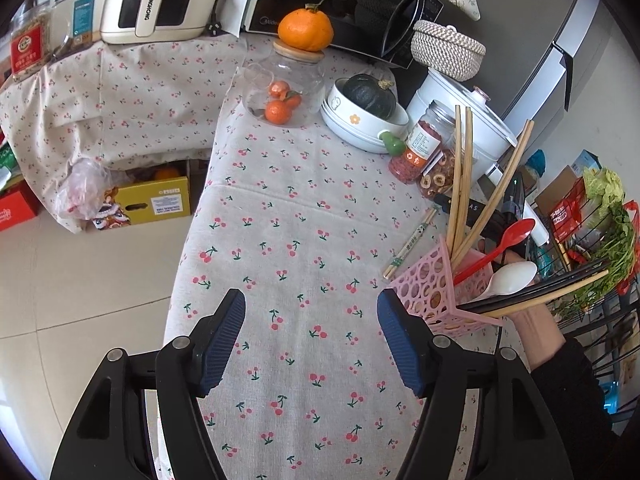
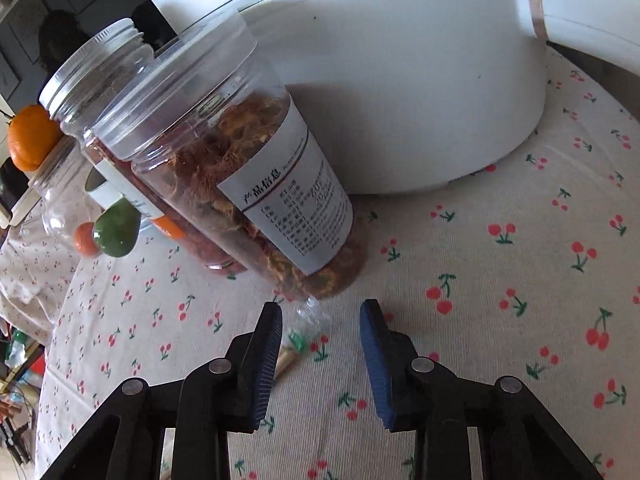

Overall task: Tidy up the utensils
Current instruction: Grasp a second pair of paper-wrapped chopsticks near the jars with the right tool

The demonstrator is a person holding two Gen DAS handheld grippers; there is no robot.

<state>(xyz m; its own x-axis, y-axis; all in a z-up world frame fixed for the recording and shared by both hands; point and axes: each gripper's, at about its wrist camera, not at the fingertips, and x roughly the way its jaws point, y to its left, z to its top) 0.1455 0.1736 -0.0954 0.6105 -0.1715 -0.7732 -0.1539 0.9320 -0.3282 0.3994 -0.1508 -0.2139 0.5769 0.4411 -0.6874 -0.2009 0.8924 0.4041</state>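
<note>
In the left wrist view a pink perforated holder [image 1: 436, 294] stands at the table's right edge with bamboo chopsticks [image 1: 460, 184], a red spoon [image 1: 508, 238], a white spoon [image 1: 510, 278] and dark chopsticks [image 1: 540, 294] in it. A wrapped pair of chopsticks [image 1: 408, 246] lies on the cloth beside it. My left gripper [image 1: 312, 306] is open and empty above the cloth, left of the holder. In the right wrist view my right gripper [image 2: 320, 316] is open, low over the cloth, with the wrapped chopsticks' end [image 2: 298, 340] between its fingers, untouched.
Two clear jars of dried fruit [image 2: 256, 184] and a white cooker [image 2: 400, 92] stand right ahead of the right gripper. A glass jar with oranges [image 1: 286, 88], a bowl with a squash [image 1: 364, 112], a woven basket [image 1: 446, 50] and a microwave [image 1: 344, 0] stand at the back.
</note>
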